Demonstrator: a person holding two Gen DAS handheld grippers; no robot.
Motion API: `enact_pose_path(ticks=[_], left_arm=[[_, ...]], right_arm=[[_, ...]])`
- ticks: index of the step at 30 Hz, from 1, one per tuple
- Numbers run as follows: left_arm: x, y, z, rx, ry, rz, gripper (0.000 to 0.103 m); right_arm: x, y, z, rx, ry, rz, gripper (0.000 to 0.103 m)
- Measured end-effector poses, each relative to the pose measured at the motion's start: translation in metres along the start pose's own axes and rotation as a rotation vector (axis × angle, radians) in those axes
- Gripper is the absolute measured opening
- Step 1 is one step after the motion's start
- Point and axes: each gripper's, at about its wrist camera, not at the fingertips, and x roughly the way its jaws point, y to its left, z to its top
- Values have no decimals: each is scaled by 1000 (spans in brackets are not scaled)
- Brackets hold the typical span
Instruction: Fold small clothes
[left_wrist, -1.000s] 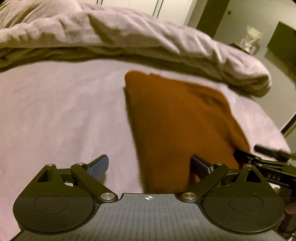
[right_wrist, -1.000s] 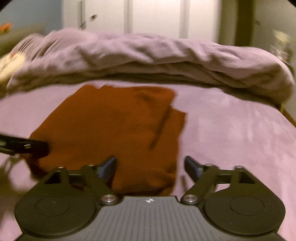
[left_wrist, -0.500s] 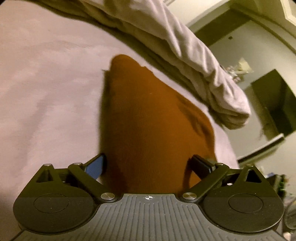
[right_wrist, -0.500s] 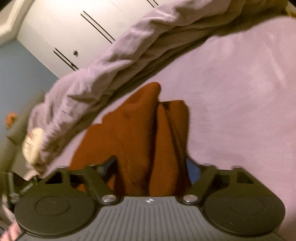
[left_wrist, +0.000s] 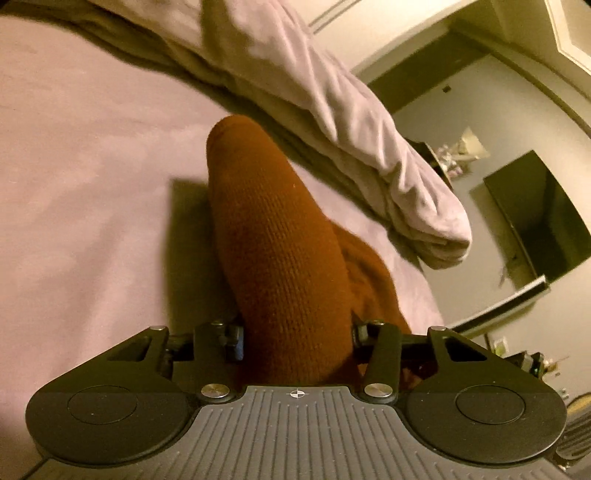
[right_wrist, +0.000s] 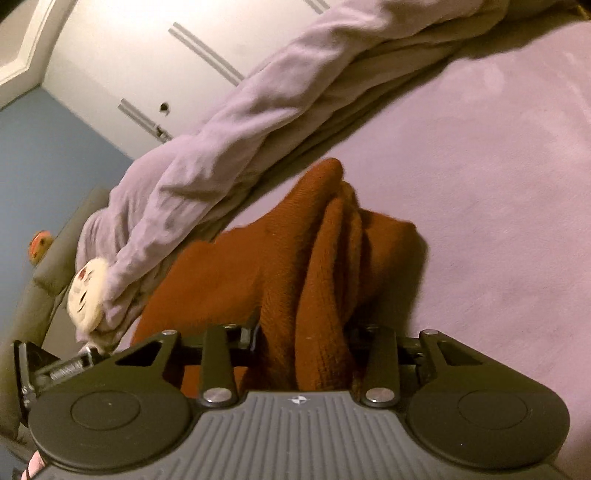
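Observation:
A rust-orange knitted garment (left_wrist: 280, 236) lies on the lilac bed sheet (left_wrist: 81, 177). My left gripper (left_wrist: 297, 338) is shut on its near edge, and the cloth rises in a raised fold from the jaws toward the far end. In the right wrist view the same garment (right_wrist: 295, 258) bunches in ridges. My right gripper (right_wrist: 303, 339) is shut on its near edge too. Both sets of fingertips are buried in the cloth.
A rolled lilac duvet (left_wrist: 332, 110) lies along the far side of the bed, also in the right wrist view (right_wrist: 229, 122). A dark screen (left_wrist: 535, 214) stands beyond the bed's right edge. White closet doors (right_wrist: 147, 66) and a round pale toy (right_wrist: 86, 295) are at left.
Both grippers went from open over the flat garment to shut on its near edge. The cloth has lifted off the sheet and bunched, and both cameras have tilted.

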Motion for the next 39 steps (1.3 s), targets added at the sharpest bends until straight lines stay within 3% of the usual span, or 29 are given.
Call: enact_pose_path(ticks=[5, 7, 9, 13, 17, 20, 22, 25, 27, 29, 39], left_arm=[[-57, 19, -27, 76, 26, 199, 60], [-80, 26, -44, 74, -10, 298, 60], [-102, 22, -61, 104, -81, 337, 75], [-126, 4, -94, 179, -169, 416, 79], [-128, -11, -111, 245, -175, 440, 82], [-123, -12, -120, 304, -178, 481, 85], [-106, -4, -126, 316, -110, 561, 86], [-99, 13, -128, 231, -69, 544, 88], [-98, 20, -125, 184, -63, 537, 91], [-91, 21, -124, 221, -54, 574, 98], [-116, 4, -156, 188, 16, 667, 98]], right_arm=[[-9, 32, -47, -84, 70, 78, 37], [-17, 41, -69, -103, 73, 80, 45], [-36, 54, -87, -201, 17, -8, 53], [-76, 88, -113, -382, -110, -190, 56], [-91, 121, -121, -536, -158, -206, 56], [-74, 136, -124, -569, -108, -190, 38], [-63, 139, -135, -624, -65, -216, 29], [-44, 135, -154, -704, 6, -322, 29], [-38, 128, -160, -717, 24, -341, 29], [-36, 128, -160, -736, 28, -345, 29], [-46, 141, -171, -751, 39, -407, 33]])
